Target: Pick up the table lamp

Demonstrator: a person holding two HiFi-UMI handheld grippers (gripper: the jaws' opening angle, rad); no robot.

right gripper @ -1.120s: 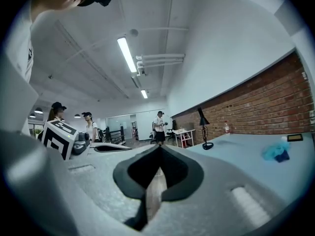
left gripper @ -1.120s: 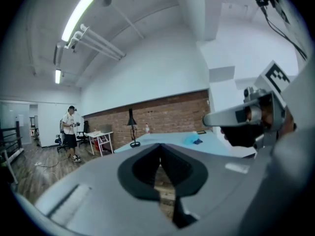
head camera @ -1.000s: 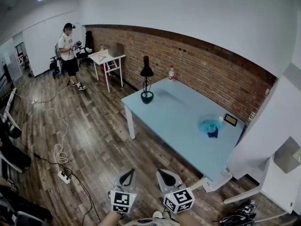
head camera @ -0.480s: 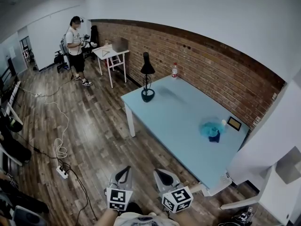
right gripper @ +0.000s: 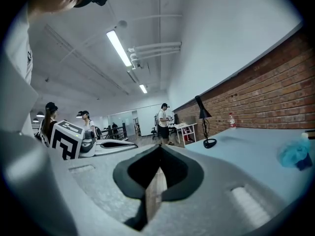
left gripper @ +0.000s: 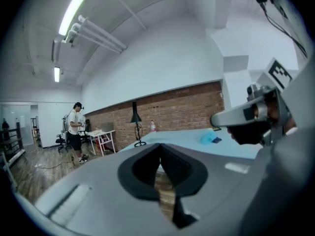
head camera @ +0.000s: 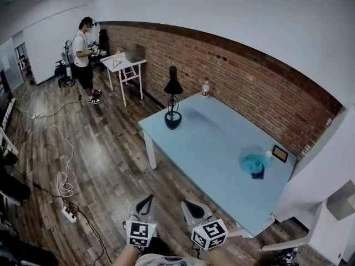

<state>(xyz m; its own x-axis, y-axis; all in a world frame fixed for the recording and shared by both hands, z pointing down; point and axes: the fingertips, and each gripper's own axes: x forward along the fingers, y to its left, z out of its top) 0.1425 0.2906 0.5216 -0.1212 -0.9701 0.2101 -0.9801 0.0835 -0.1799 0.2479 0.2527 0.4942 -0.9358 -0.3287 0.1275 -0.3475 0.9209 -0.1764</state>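
Black table lamp [head camera: 172,103] upright, table corner

Open lab studio, brick wall [head camera: 249,76], plank floor [head camera: 105,165], trailing cables [head camera: 64,189], tube lights [right gripper: 119,48], person [head camera: 83,57] wearing headgear

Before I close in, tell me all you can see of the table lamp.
The table lamp is black: a small cone shade on top, a thin looped stem and a round, glossy-looking base. It stands upright at the far left corner of the light blue table, close to the brick wall. Only the table touches it.
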